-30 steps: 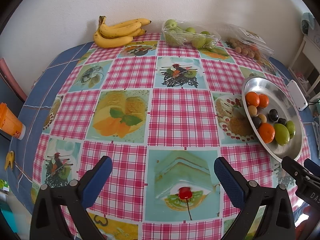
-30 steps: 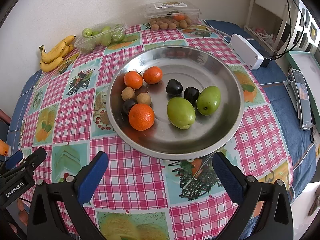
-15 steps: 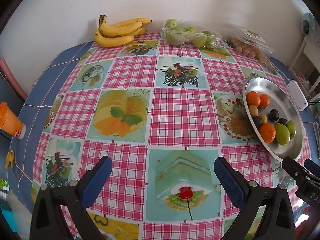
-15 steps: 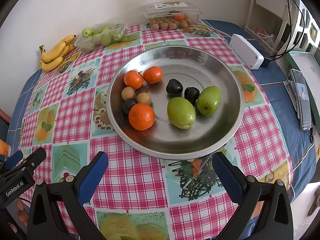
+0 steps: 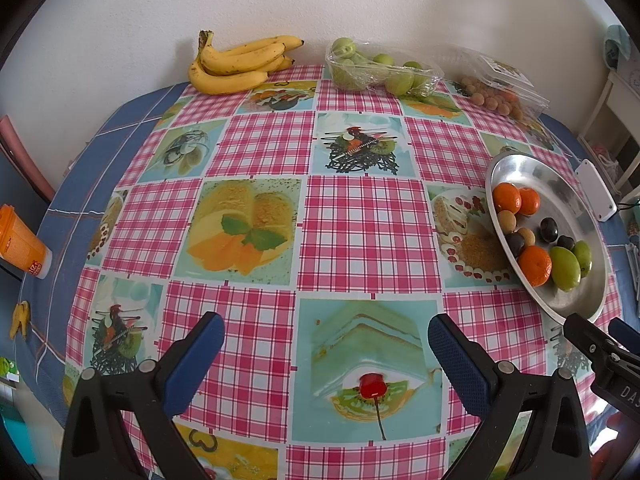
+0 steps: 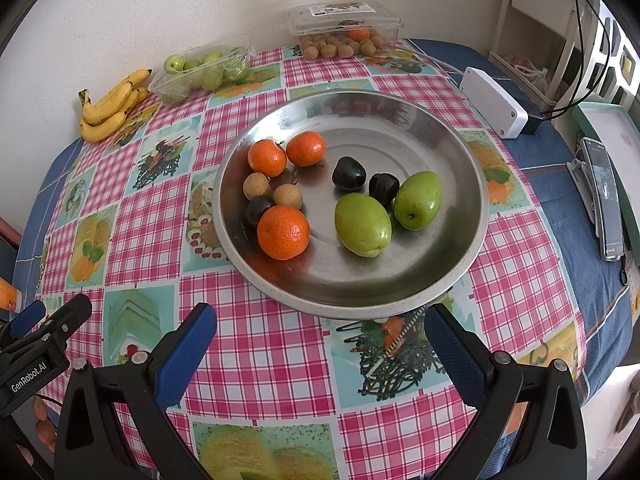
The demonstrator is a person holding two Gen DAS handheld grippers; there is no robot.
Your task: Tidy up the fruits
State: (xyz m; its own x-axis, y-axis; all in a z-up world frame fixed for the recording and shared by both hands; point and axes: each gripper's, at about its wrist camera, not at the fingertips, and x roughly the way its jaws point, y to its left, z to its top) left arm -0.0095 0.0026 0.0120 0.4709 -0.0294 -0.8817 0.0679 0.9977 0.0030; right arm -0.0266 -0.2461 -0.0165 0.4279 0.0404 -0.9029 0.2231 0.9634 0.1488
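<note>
My left gripper (image 5: pixel 326 354) and right gripper (image 6: pixel 320 342) are both wide and hold nothing above the table (image 5: pixel 360 220), the right one near the tray (image 6: pixel 472 184) of fruits.

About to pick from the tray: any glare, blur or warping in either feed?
Right wrist view: sharp, soft daylight, dull reflections on the round steel tray, no harsh glare. Left wrist view: sharp too, fisheye bulges the checked tablecloth; dark corners in both.
</note>
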